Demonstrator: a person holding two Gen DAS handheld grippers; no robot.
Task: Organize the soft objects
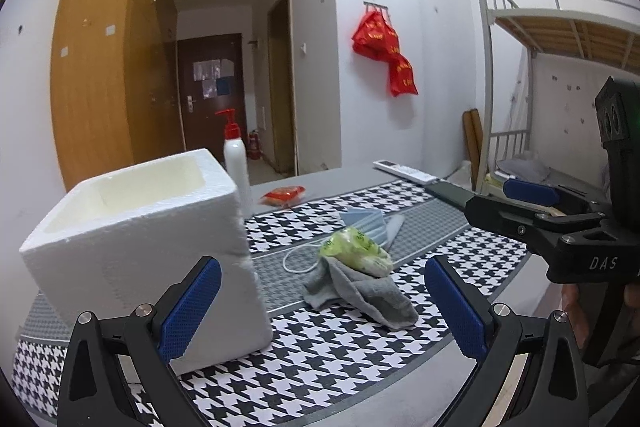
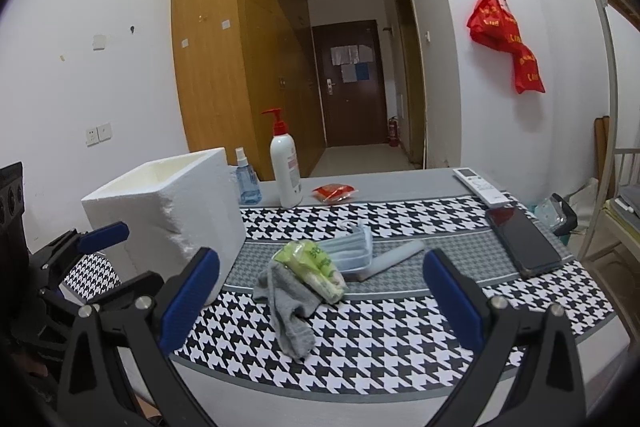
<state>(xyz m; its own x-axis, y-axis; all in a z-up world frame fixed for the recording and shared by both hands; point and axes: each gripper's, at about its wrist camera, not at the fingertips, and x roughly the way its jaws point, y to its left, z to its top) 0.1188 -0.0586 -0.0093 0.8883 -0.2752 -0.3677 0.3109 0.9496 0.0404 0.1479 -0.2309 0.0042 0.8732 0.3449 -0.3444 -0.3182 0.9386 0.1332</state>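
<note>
Left wrist view: left tool (image 1: pixel 322 307) wide open, empty; grey sock (image 1: pixel 360 291) centre frame, foam box (image 1: pixel 148 251) left. Right tool (image 2: pixel 320 307) likewise open, empty.

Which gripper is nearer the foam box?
Left. The left gripper sits beside the foam box, one finger in front of it; the right gripper is farther right.

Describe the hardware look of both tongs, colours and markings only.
Both match: the left tongs and right tongs have black plastic frames with triangular cut-outs, silver screw heads at the pivots, and blue textured pads on the fingers. In the left wrist view the right unit's side reads "DAS" in white. No cables visible.
</note>
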